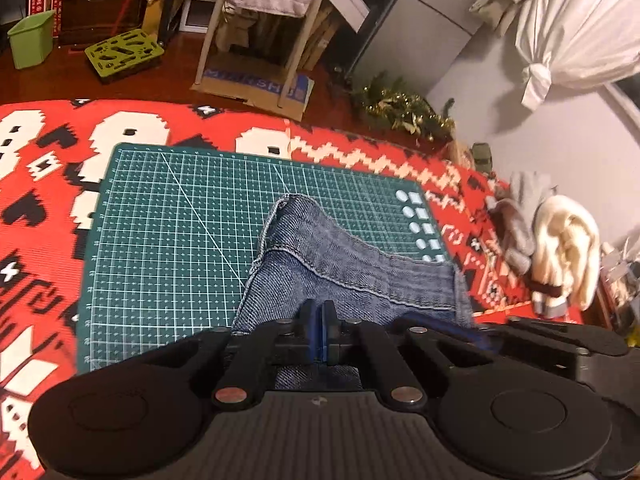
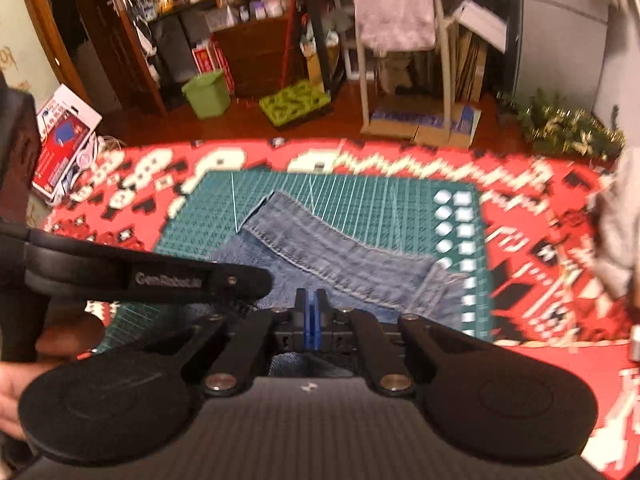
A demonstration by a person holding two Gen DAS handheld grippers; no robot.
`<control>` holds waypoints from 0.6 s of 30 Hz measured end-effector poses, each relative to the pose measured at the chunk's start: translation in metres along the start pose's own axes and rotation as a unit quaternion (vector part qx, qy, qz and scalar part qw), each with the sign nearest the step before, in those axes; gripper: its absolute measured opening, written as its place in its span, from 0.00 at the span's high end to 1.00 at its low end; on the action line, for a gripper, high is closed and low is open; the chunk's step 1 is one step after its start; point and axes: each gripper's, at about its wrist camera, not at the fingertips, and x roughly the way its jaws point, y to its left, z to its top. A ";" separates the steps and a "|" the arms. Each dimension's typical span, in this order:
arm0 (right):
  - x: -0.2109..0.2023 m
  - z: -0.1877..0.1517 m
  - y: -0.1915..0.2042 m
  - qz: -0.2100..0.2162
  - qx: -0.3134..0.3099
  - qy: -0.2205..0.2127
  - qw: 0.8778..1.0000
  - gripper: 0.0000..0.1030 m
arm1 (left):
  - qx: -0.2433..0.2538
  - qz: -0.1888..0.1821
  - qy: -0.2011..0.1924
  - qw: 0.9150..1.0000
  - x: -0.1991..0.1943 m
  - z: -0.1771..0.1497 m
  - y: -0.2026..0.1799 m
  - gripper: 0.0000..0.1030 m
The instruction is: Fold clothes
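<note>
While both grippers sit at the near edge of the work, the denim garment (image 1: 344, 264) lies on the green cutting mat (image 1: 168, 216), toward its right half, with the mat itself on a red patterned blanket (image 1: 48, 184).

Left gripper (image 1: 319, 312): blue pads pressed together, denim visible directly ahead of and beneath the tips. Judged clamped on the near edge of the denim garment. Right gripper (image 2: 310, 300): pads likewise closed, with denim under and in front of them; judged pinching the same near edge, a little further right. The right wrist view is motion-blurred, so the exact contact line cannot be resolved.

State of the cloth: a stitched hem band runs diagonally from the far left corner down to the near right, and one layer already lies over another. The far corner stands slightly raised, not pressed flat. At least one fold seems to be in place; the current fold, as I read it, is mid-carry, not set down.

Left to do, by judgement: lay the held edge flat, square the layers, release. A pile of pale garments (image 1: 552, 240) waits on the blanket to the right, apparently unfolded, so the task overall looks far from finished.
</note>
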 end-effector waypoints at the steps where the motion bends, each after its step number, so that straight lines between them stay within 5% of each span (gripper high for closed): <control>1: 0.006 -0.001 0.000 0.000 0.001 -0.002 1.000 0.98 | 0.001 0.001 -0.002 1.000 0.002 0.000 0.000 0.97; 18: -0.013 -0.016 -0.043 -0.042 0.011 -0.002 0.999 1.00 | -0.002 -0.012 -0.008 1.000 0.004 0.004 0.007 0.97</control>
